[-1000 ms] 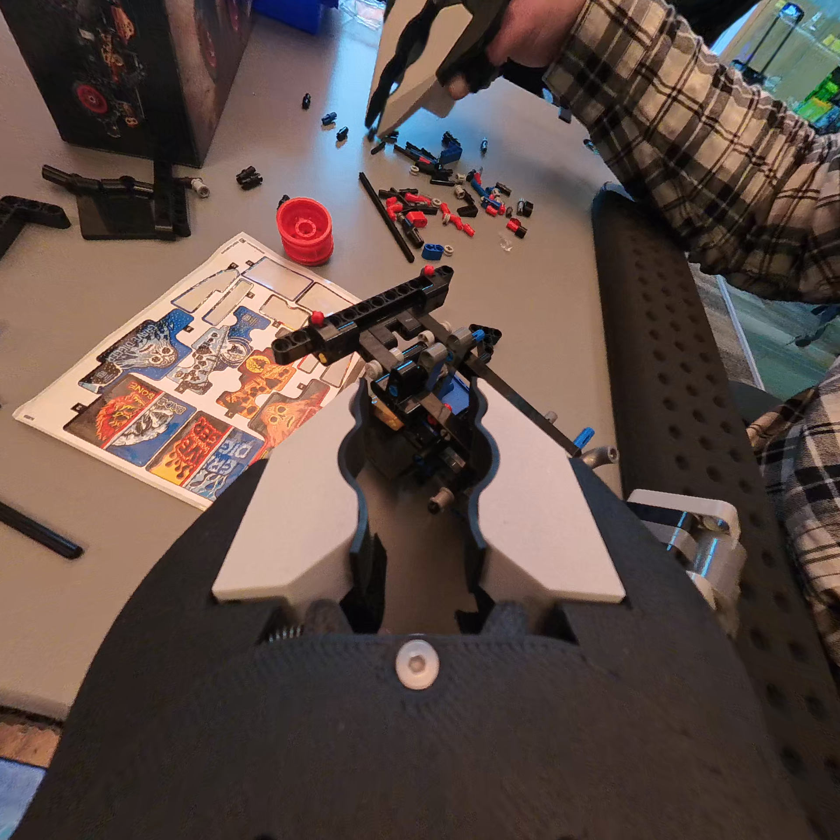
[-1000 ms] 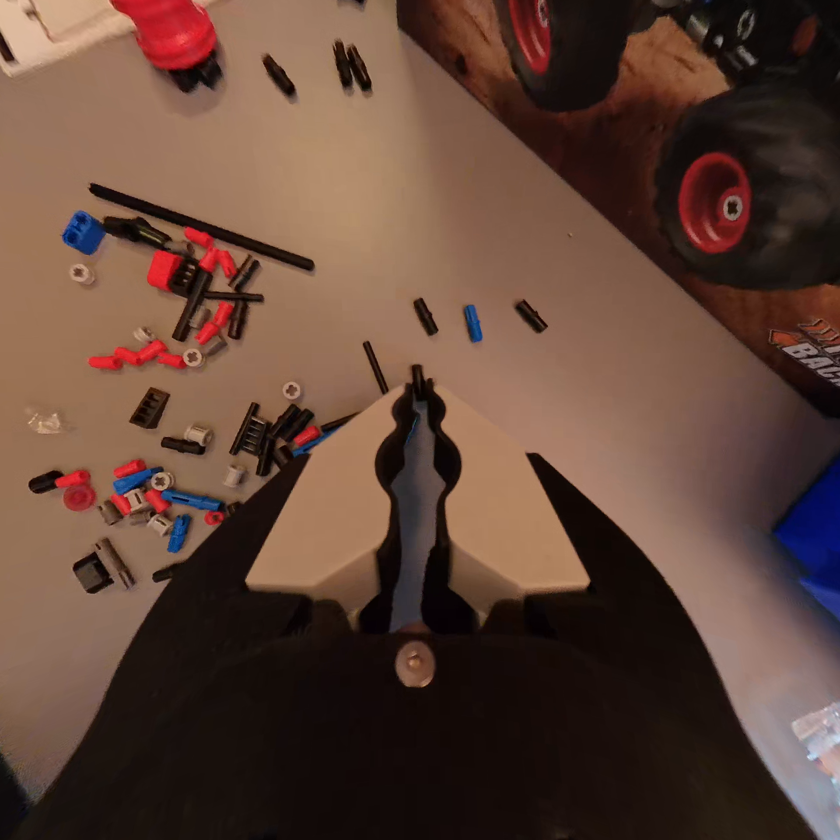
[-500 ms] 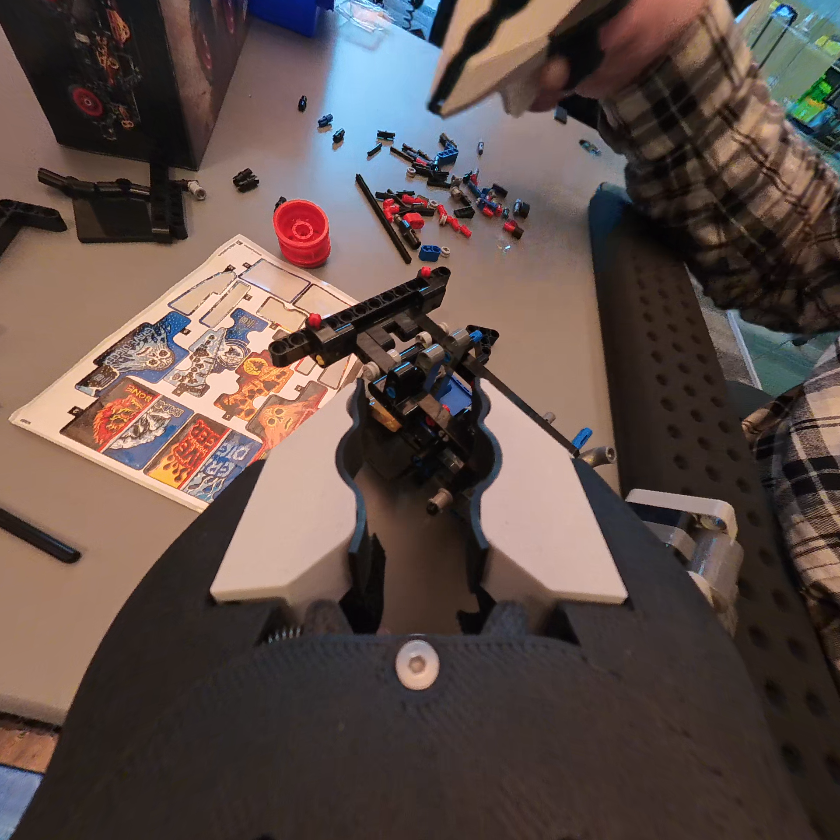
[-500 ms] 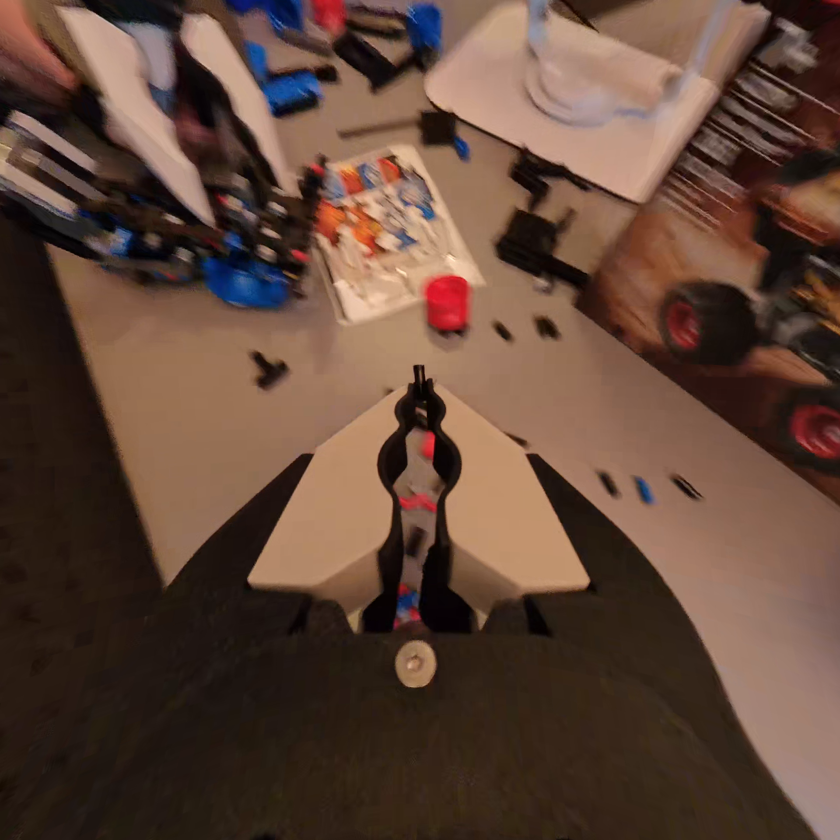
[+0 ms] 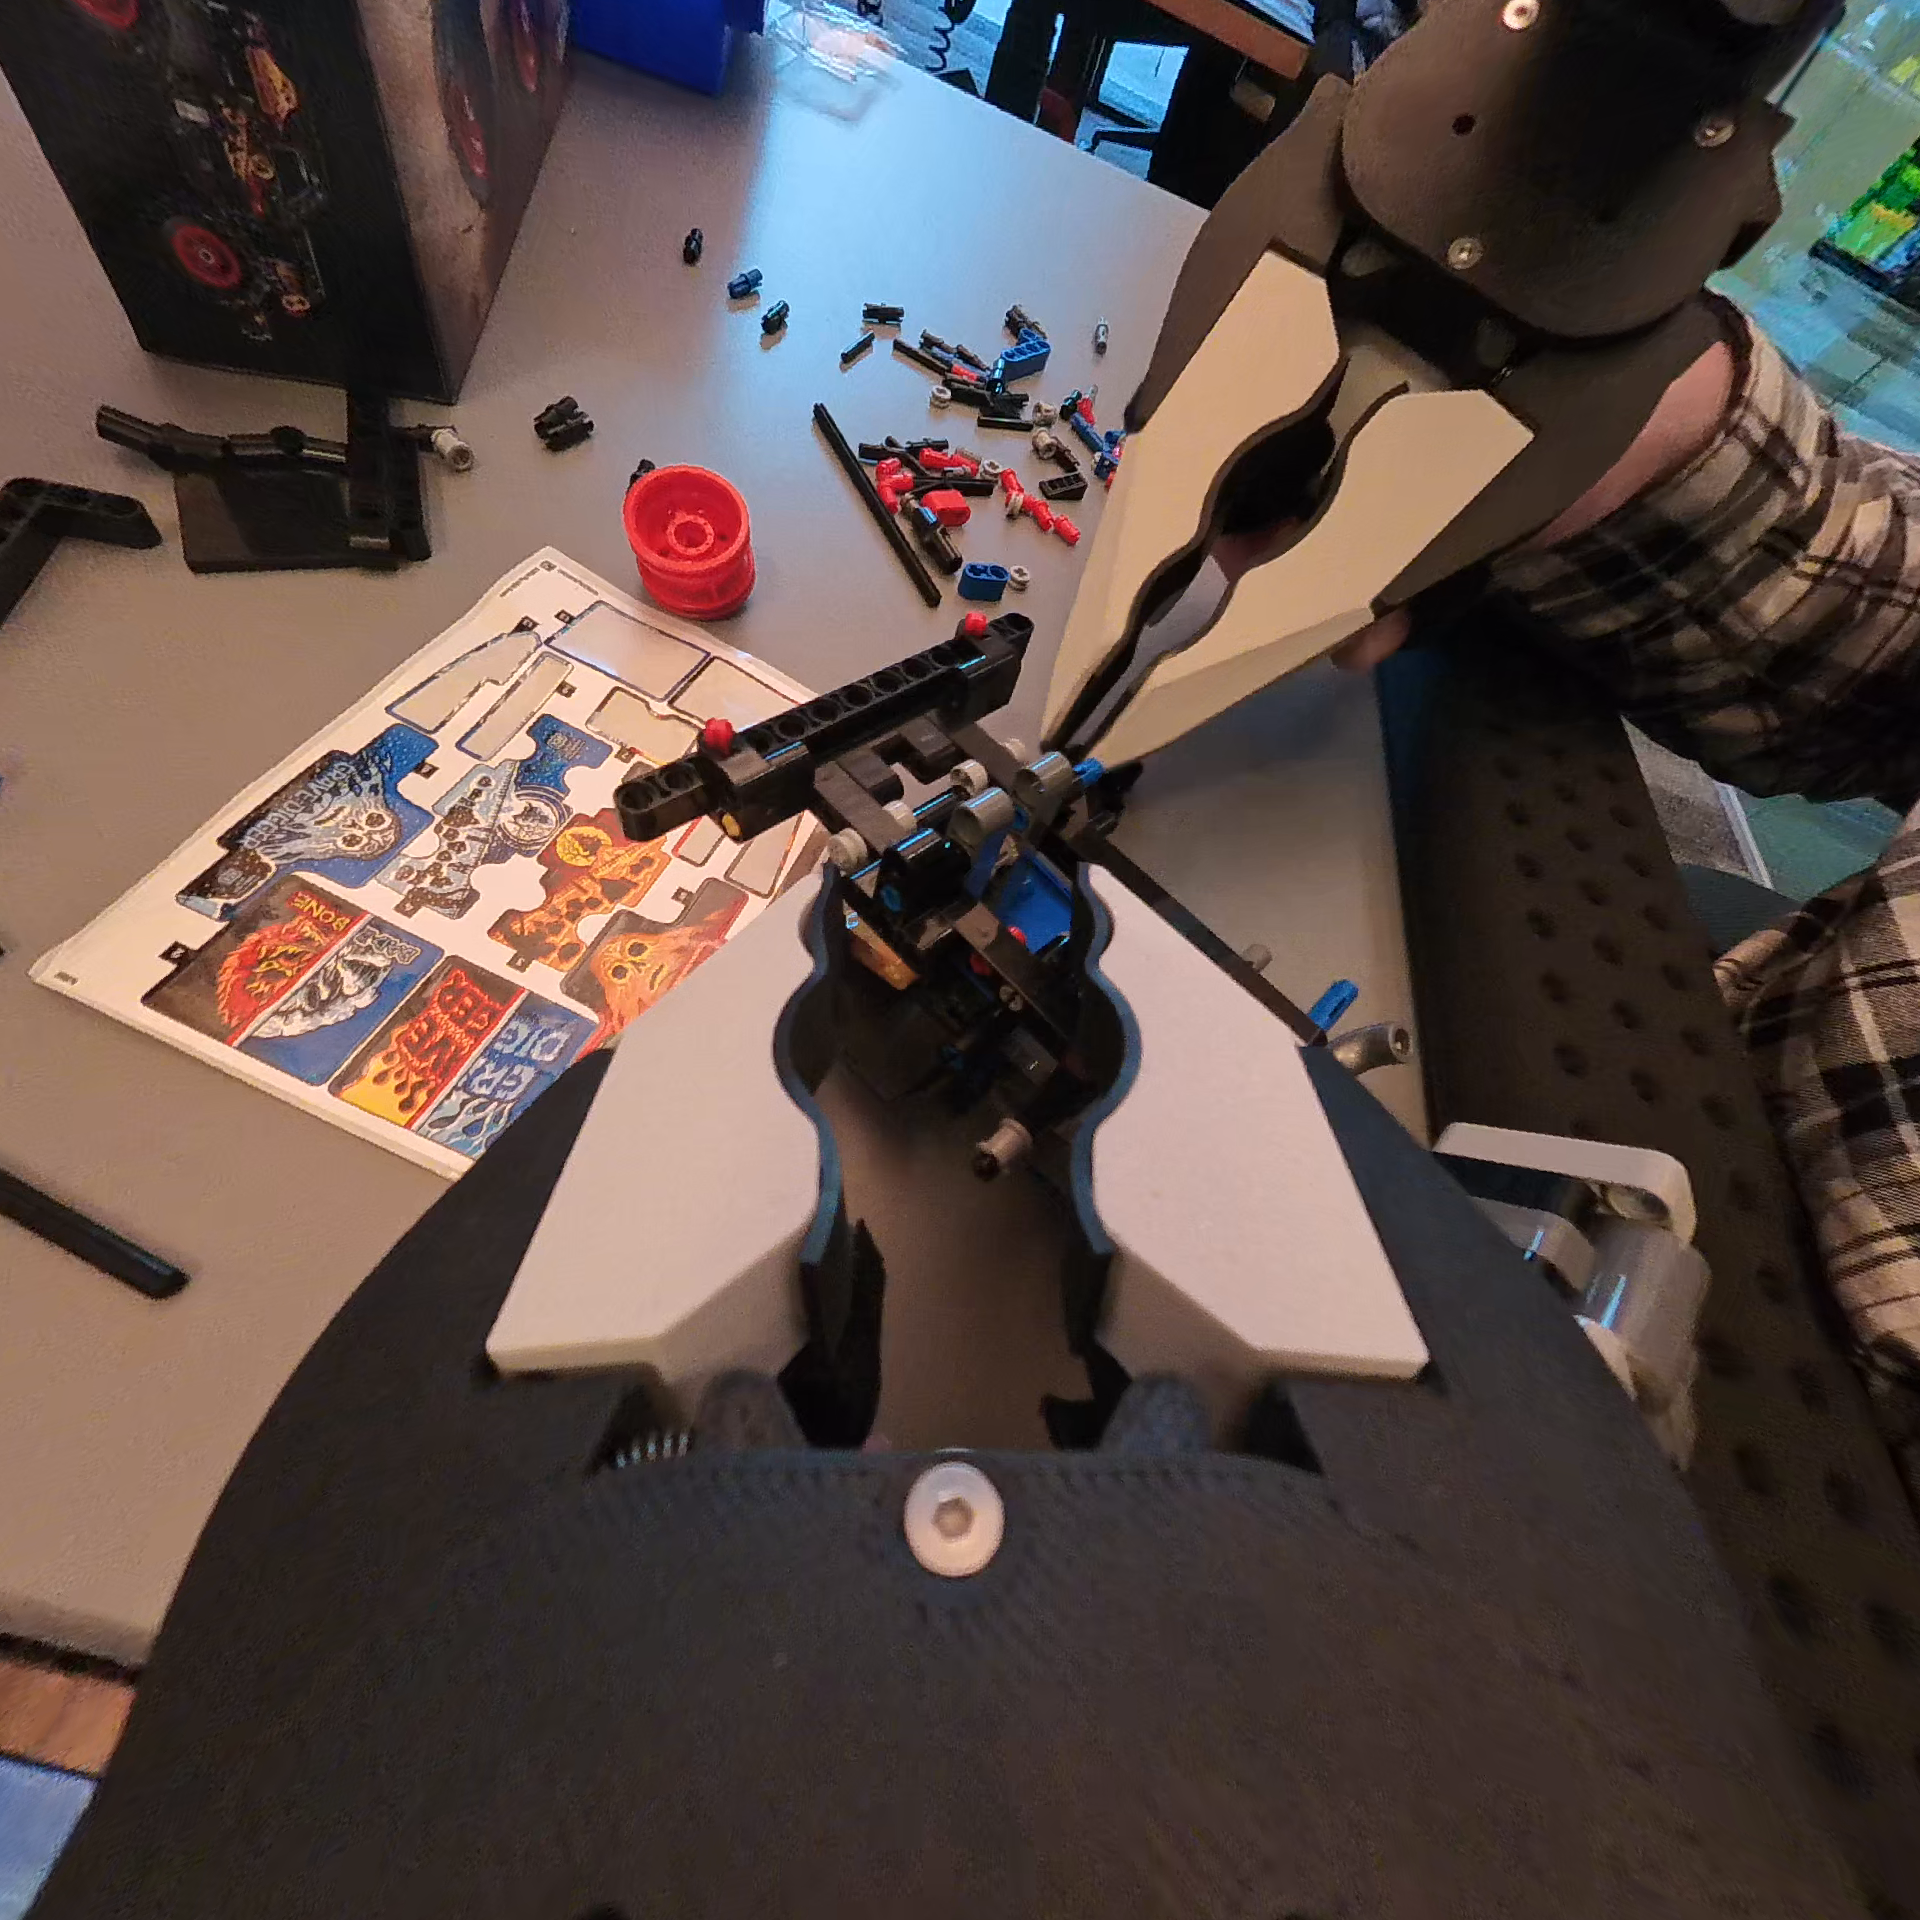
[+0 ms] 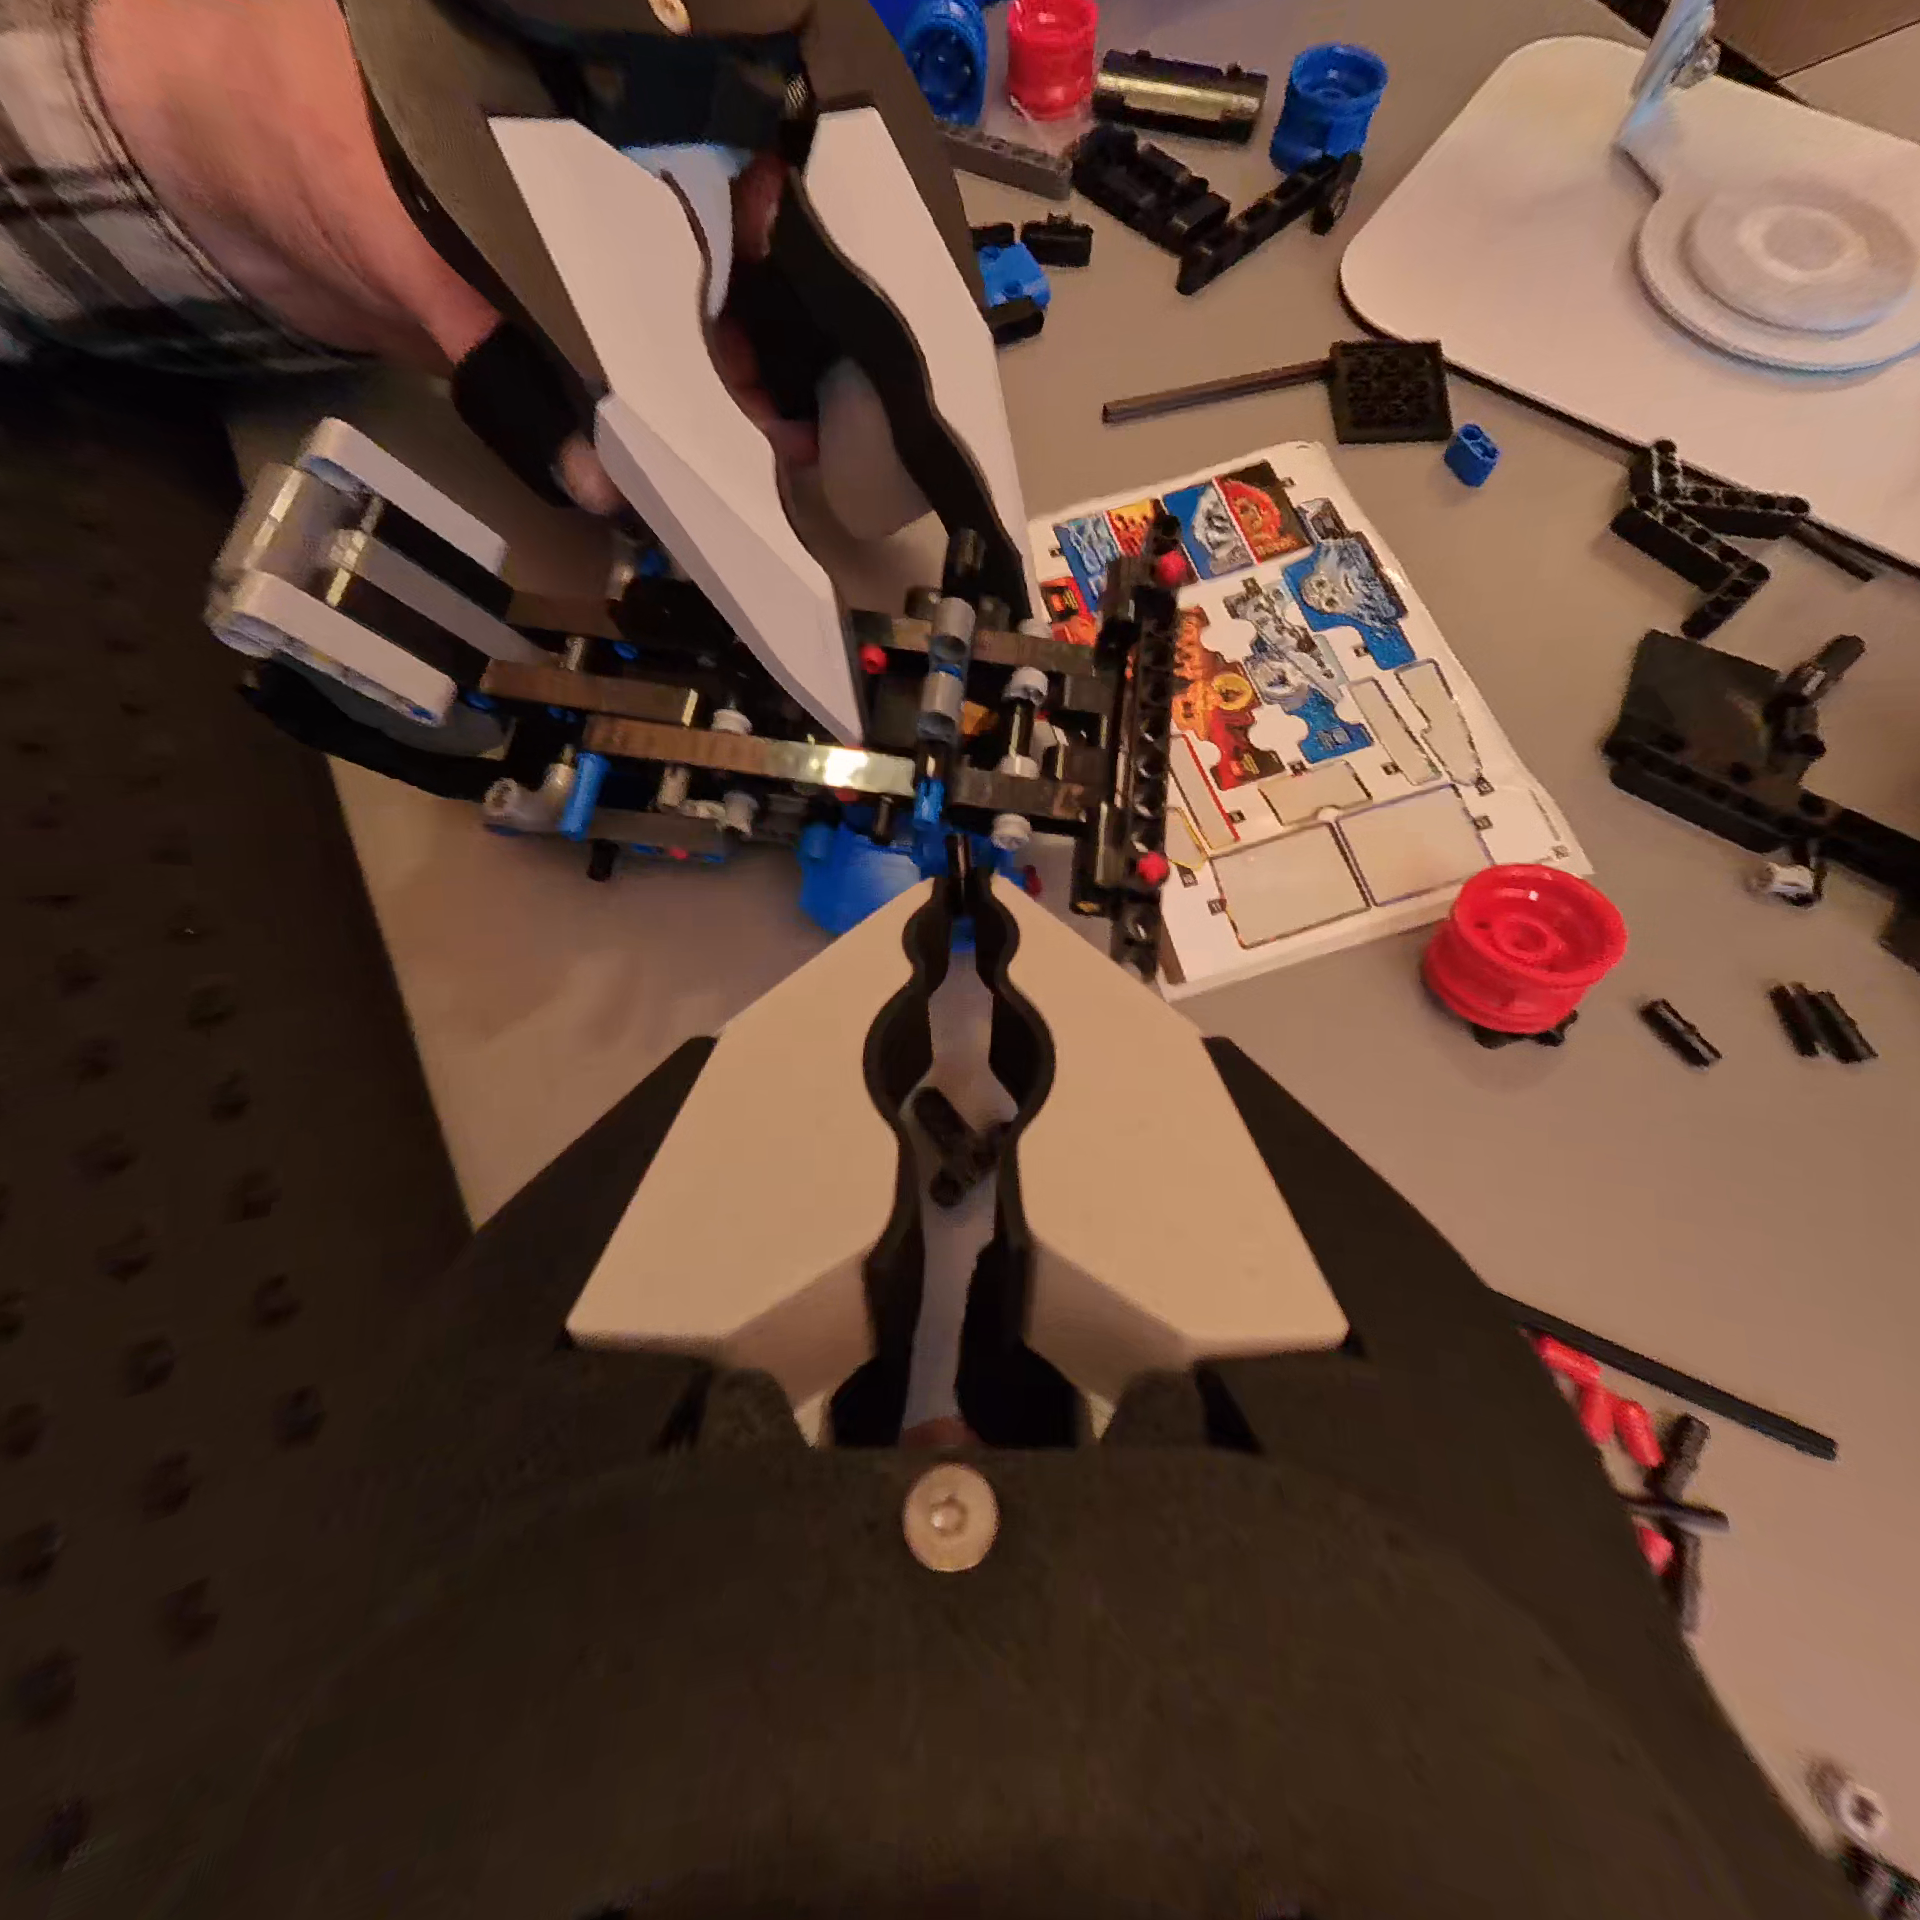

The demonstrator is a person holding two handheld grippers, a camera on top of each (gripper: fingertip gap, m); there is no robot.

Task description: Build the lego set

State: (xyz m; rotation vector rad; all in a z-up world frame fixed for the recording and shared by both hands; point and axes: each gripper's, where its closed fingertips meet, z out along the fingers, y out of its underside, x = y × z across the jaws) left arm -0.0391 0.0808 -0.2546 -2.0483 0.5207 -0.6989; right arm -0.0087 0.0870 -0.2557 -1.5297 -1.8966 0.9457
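My left gripper is shut on the black, blue and grey lego chassis and holds it tilted over the grey table. The chassis also shows in the right wrist view, with the left gripper clamped across its middle. My right gripper is shut on a small black pin at its tips, which sit against the near side of the chassis. In the left wrist view the right gripper points down at the chassis's right end beside the grey connectors.
A sticker sheet lies under the chassis's front, with a red wheel hub beside it. Loose small parts lie behind. The set's box stands far left. A black perforated mat borders the right. Blue hubs and a white stand lie beyond. About 4 centimeters separates my left fingertips from my right.
My right gripper left the loose parts with the black pin and swung over to the chassis, where its tips now rest. My left gripper kept the chassis nearly still.
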